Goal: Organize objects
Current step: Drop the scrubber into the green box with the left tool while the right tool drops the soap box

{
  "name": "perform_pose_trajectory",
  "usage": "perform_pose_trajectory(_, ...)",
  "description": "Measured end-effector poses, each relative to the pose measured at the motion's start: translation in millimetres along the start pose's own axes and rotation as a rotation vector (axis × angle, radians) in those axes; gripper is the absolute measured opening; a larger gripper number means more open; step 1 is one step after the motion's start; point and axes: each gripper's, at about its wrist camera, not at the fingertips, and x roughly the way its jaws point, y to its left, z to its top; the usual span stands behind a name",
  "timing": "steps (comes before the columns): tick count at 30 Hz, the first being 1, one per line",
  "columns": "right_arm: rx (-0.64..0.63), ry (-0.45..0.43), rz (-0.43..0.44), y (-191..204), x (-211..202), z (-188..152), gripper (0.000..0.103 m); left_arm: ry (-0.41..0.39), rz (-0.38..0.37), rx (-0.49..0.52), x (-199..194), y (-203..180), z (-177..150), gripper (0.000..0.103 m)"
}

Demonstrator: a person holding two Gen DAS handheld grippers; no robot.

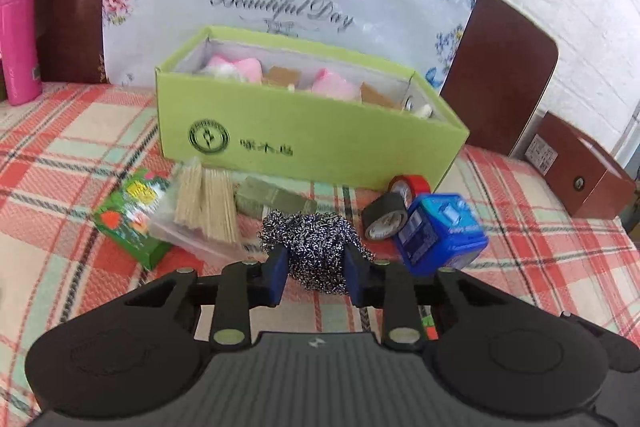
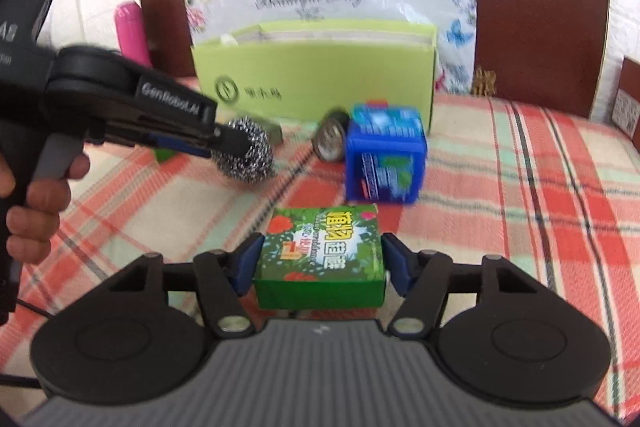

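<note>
Lettering "GenRobot.AI" marks the left gripper (image 2: 240, 143) clamping a scourer (image 1: 316, 247), while the right gripper (image 2: 320, 263) grips a green box (image 2: 320, 259) before "Beautiful Day" wrapping (image 1: 280, 7).

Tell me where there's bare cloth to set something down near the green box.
Free: checked cloth right of the blue cube, and the near-left stretch between pink bottle and small green carton. Crowded: the strip along the green box front, with toothpicks and tape rolls.
</note>
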Motion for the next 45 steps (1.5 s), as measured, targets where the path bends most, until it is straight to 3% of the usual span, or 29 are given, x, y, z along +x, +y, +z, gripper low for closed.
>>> perform_pose_trajectory(5,-0.021,-0.123,0.032,0.1,-15.9,27.2,0.062,-0.105,-0.032,-0.026,-24.2,0.7,26.2,0.031)
perform_pose_trajectory(13,-0.066,-0.261,-0.031,-5.9,-2.5,84.6,0.062,-0.217,-0.025,-0.012,-28.0,-2.2,80.3,0.031)
perform_pose_trajectory(26,-0.034,-0.345,-0.063,-16.5,83.1,166.3,0.063,-0.239,0.069,-0.038,32.6,31.2,144.9,0.035)
perform_pose_trajectory(27,-0.030,-0.345,-0.058,-17.3,92.4,169.0,0.064,-0.239,0.066,-0.031,38.8,33.1,146.4,0.036)
perform_pose_trajectory(28,-0.028,-0.335,-0.046,-18.3,102.9,169.8,0.068,-0.231,0.067,-0.018,48.4,35.2,147.2,0.050)
perform_pose_trajectory(29,-0.026,-0.309,-0.030,-19.5,113.5,169.9,0.085,-0.217,0.074,-0.014,55.6,37.2,145.0,0.066)
perform_pose_trajectory(30,-0.023,-0.271,-0.028,-21.3,124.1,168.9,0.092,-0.197,0.092,-0.024,60.9,39.8,141.0,0.072)
perform_pose_trajectory(32,-0.025,-0.241,-0.062,-22.4,132.0,159.8,0.093,-0.180,0.097,-0.055,62.9,45.6,129.4,0.073)
perform_pose_trajectory(37,-0.039,-0.273,-0.090,-23.8,119.9,133.1,0.099,-0.164,0.075,-0.105,55.0,49.7,113.0,0.074)
perform_pose_trajectory(45,-0.007,-0.287,-0.082,-20.8,80.4,126.9,0.103,-0.134,0.128,-0.072,22.0,31.6,104.3,0.074)
